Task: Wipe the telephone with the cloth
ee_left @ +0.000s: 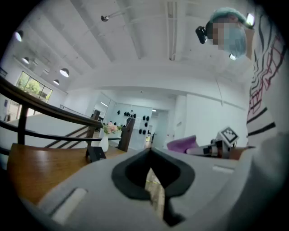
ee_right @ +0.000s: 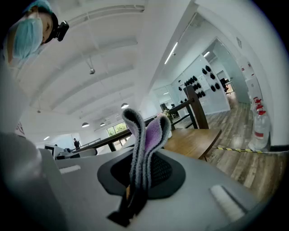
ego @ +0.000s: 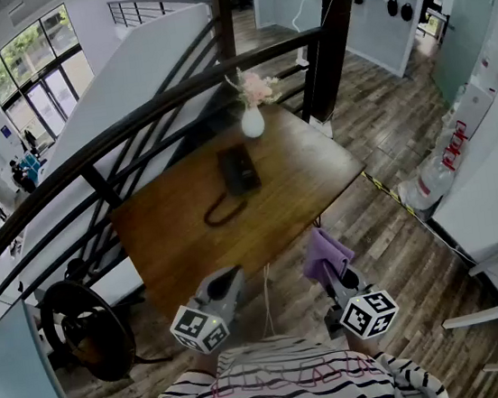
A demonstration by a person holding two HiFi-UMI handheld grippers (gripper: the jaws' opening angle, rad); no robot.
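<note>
A black telephone (ego: 238,169) lies on the brown wooden table (ego: 302,186) with its dark cord (ego: 223,210) looped toward me. In the left gripper view the telephone (ee_left: 95,153) is small and far off to the left. My right gripper (ego: 333,272) hangs off the table's near right edge, shut on a purple cloth (ego: 324,253). In its own view the cloth (ee_right: 145,135) stands folded upright out of the right gripper (ee_right: 140,180). My left gripper (ego: 231,282) is at the near edge, short of the telephone, and in its own view the left gripper (ee_left: 150,152) is shut and holds nothing.
A white vase of pink flowers (ego: 253,116) stands just behind the telephone. A dark railing (ego: 130,127) runs along the table's far and left sides. Wooden floor (ego: 401,246) lies to the right, with a white chair (ego: 483,317).
</note>
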